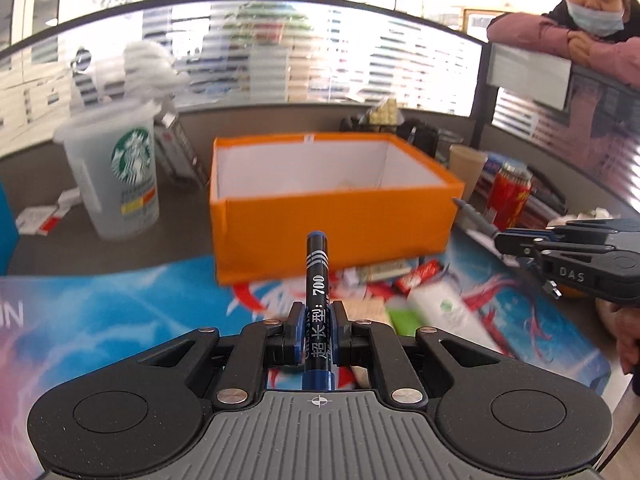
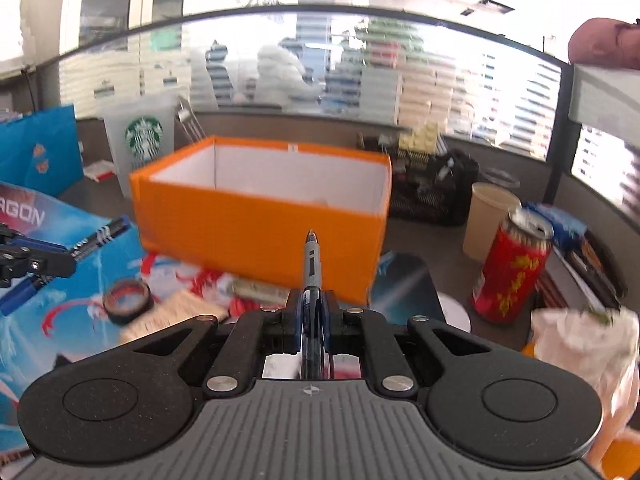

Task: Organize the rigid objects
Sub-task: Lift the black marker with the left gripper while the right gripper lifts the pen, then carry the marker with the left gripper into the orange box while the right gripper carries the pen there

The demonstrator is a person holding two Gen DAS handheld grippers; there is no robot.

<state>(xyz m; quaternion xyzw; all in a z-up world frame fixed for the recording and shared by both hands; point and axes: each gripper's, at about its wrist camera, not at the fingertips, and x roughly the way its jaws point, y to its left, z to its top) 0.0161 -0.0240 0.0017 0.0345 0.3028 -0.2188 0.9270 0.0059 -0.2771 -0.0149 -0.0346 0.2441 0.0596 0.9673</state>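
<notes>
My left gripper is shut on a black and blue marker that points forward at the open orange box. My right gripper is shut on a thin dark pen, tip forward toward the same orange box. The right gripper shows at the right edge of the left wrist view, its pen sticking out. The left gripper with the marker shows at the left of the right wrist view. The box interior is white; little of its floor shows.
A Starbucks cup stands left of the box. A red can and beige cup stand right. A black tape roll, packets and a white tube lie on the blue mat. A person leans on the partition.
</notes>
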